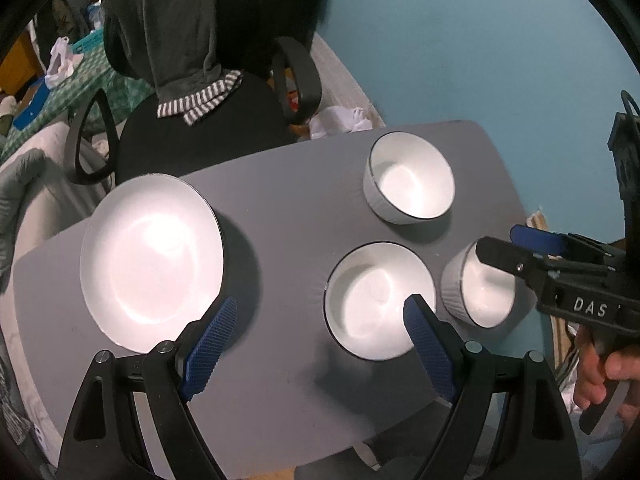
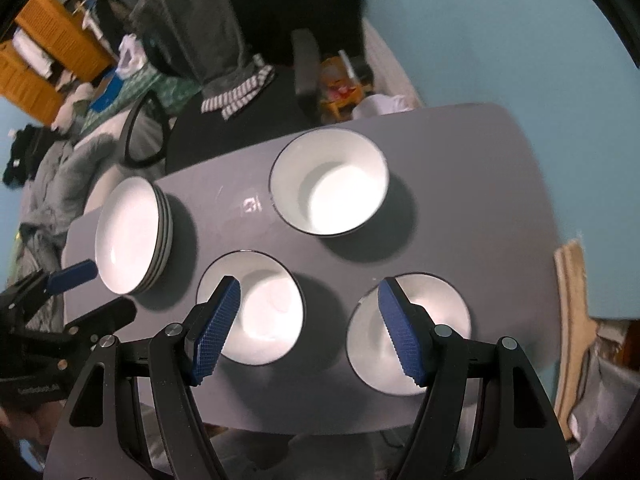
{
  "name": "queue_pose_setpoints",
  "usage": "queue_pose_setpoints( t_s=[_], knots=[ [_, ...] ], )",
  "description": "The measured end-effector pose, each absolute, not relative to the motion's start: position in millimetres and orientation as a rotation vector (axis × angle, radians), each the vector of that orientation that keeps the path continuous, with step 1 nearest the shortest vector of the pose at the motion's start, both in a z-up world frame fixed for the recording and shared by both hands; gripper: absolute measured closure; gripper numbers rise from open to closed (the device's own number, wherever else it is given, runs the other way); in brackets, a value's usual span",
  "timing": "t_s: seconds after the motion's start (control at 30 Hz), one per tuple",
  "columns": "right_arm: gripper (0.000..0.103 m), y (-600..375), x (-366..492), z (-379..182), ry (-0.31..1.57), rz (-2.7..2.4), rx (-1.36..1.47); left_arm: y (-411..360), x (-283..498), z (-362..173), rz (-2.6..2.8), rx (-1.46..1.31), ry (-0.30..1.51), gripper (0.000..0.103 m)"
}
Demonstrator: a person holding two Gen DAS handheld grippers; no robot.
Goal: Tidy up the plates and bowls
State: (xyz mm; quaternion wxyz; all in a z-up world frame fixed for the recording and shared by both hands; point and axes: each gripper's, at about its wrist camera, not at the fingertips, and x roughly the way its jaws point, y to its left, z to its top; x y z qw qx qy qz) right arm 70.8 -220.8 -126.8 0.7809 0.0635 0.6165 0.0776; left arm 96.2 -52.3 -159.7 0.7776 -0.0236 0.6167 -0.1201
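A stack of white plates sits at the left of the grey table. Three white bowls stand to its right: a far bowl, a middle bowl and a near right bowl. My left gripper is open and empty above the table, between the plates and the middle bowl. My right gripper is open and empty above the gap between the middle and near right bowls. It also shows in the left wrist view, over the near right bowl.
A black office chair draped with a grey garment stands against the table's far edge. Clutter and orange drawers lie beyond it to the left. A blue wall runs behind. A beige cloth hangs off the right.
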Motion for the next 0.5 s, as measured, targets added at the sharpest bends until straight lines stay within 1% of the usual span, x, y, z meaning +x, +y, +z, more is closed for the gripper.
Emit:
queue_pose_setpoints(
  t_s=[0.5],
  knots=[
    [0.032,-198,84,-192,1.450,0.316,-0.024,-58,96,-228,-0.206,-0.070,1.447,0.016]
  ],
)
